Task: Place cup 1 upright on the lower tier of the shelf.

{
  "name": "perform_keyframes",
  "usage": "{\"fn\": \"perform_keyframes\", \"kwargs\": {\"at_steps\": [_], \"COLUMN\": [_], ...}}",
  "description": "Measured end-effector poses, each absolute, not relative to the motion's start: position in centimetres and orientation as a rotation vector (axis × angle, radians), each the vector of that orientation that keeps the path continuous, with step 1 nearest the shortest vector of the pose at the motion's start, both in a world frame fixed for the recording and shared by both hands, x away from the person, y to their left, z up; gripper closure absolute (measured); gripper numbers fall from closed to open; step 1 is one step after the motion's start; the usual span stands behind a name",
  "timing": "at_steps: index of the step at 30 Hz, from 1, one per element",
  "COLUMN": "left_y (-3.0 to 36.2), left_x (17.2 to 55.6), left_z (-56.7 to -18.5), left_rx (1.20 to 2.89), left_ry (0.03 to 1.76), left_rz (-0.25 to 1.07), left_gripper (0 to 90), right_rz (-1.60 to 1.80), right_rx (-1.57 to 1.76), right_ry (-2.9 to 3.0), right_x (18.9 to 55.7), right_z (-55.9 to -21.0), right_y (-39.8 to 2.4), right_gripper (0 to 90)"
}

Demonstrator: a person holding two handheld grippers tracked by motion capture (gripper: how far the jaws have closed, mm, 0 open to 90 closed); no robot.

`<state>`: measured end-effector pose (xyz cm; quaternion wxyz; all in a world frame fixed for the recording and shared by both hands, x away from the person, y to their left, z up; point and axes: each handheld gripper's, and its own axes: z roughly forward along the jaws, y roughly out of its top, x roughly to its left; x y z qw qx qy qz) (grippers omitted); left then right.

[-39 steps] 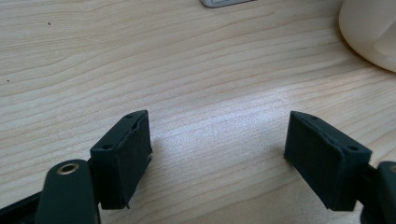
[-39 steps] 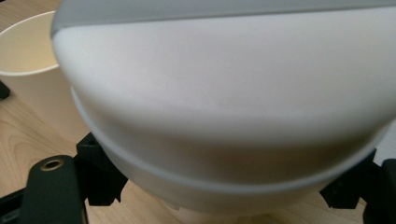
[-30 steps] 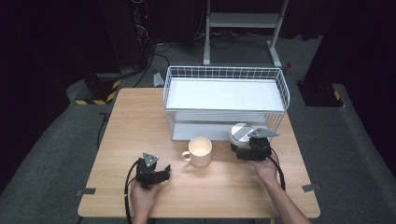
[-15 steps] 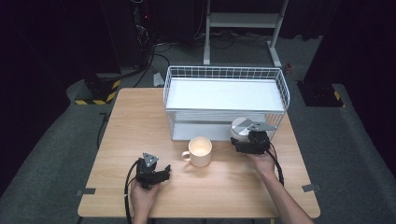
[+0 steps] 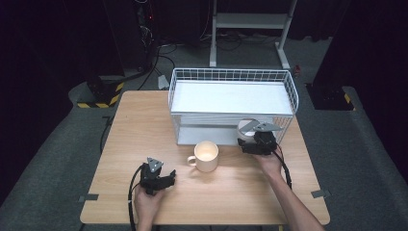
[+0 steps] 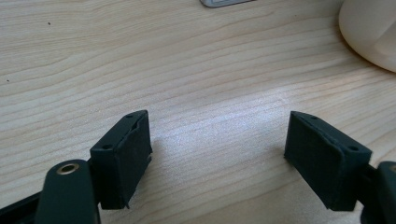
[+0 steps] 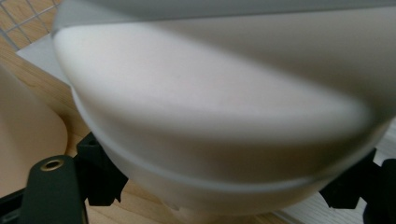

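A white bowl [image 5: 247,128] sits at the front of the wire rack's [image 5: 231,77] lower level, partly under the top shelf. My right gripper [image 5: 248,140] is shut on it; in the right gripper view the bowl [image 7: 219,121] bulges between both black jaws, which press its sides. A cream mug [image 5: 207,156] stands on the table just left of that gripper, its handle pointing left. My left gripper [image 5: 166,179] rests low over the wood near the front left, open with nothing between its fingers [image 6: 123,158]. The mug's side [image 6: 373,32] shows beyond it.
The white wire rack has a flat white top shelf [image 5: 231,96] and stands at the back of the wooden table [image 5: 144,125]. Cables trail from both grippers toward the table's front edge. Dark floor surrounds the table.
My right gripper has shifted slightly toward the rack with the bowl in it. The left gripper and the mug have stayed in place.
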<state>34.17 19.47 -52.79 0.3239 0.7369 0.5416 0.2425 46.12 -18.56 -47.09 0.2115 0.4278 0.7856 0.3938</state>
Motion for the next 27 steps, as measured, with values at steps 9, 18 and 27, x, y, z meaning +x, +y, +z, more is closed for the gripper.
{"fn": "perform_keyframes", "kwargs": {"at_steps": [9, 18, 27], "left_y": [19.5, 19.5, 19.5], "left_x": [34.2, 34.2, 34.2], "left_z": [-52.8, -52.8, -52.8], "left_rx": [1.931, 1.933, 1.933], "left_ry": [1.42, 1.42, 1.421], "left_rz": [0.635, 0.635, 0.635], "left_gripper": [22.7, 22.6, 22.6], "right_rz": [1.087, 1.103, 1.101], "right_rx": [1.202, 1.19, 1.208], "right_ry": [2.178, 2.147, 2.132], "right_x": [46.6, 47.1, 47.9], "right_z": [-47.6, -48.0, -48.1], "right_y": [-18.5, -18.6, -18.7], "right_gripper": [18.7, 18.7, 18.6]}}
